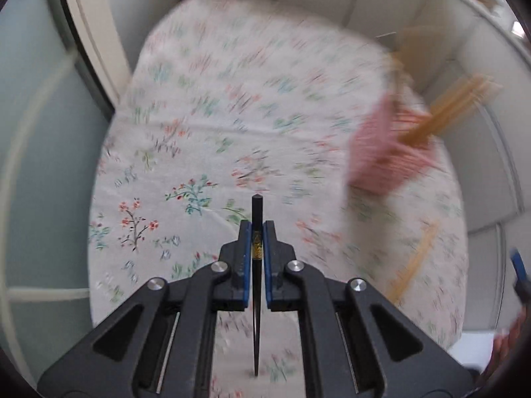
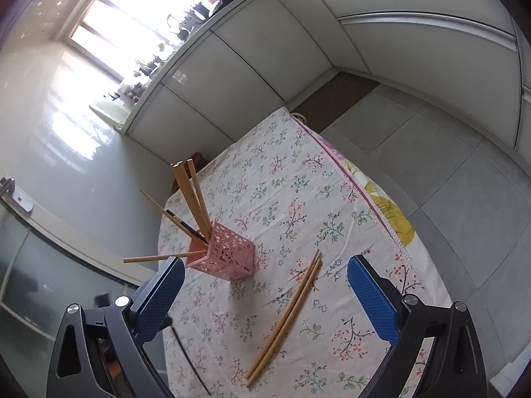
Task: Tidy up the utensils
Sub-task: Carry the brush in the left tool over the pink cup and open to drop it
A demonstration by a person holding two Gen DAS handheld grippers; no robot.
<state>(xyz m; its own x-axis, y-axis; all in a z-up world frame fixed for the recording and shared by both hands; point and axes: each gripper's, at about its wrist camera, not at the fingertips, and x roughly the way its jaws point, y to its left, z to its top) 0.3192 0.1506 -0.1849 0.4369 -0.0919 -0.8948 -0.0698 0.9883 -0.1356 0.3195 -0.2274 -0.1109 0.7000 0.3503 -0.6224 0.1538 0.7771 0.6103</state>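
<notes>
Pinching a slender black chopstick (image 1: 256, 265), the left gripper (image 1: 256, 229) must carry it into the pink lattice plastic holder (image 2: 229, 255); the right gripper (image 2: 265, 298) gapes beside it.

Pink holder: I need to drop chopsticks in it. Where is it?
Right wrist view: the pink holder stands on the floral tablecloth, left of two loose wooden chopsticks.

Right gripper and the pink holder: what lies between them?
Only bare flowered tablecloth, in the right wrist view; right gripper is open, pink holder beyond.
</notes>
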